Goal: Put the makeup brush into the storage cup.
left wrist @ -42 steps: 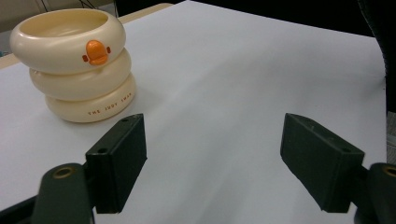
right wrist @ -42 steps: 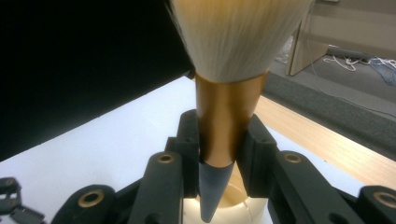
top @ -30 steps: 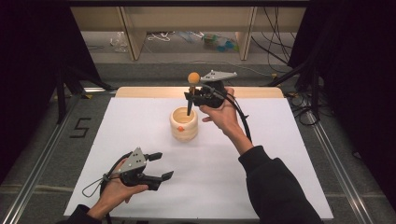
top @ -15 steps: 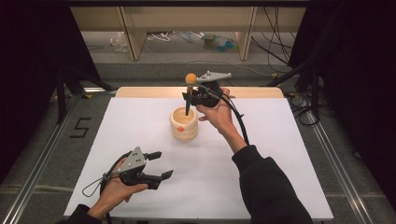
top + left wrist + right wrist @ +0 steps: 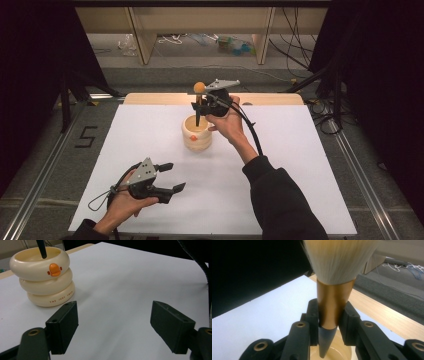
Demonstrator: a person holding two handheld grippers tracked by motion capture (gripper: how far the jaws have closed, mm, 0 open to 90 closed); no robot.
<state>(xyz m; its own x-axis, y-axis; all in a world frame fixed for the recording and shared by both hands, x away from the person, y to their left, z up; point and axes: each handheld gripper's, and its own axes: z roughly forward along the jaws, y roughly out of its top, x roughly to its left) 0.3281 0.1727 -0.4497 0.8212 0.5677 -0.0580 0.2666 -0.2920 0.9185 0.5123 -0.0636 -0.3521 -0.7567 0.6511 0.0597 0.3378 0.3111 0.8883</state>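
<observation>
Brush upright in your right gripper, jaws clamped on its copper ferrule, dark handle tip dipping into the cream duck holder at table centre. Your left gripper rests at seven o'clock from the holder, jaws spread wide, grasping nothing.

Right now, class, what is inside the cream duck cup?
The dark handle tip of the makeup brush, held by the right claw, dips into the duck cup. The cup's bottom is hidden by its rim.
</observation>
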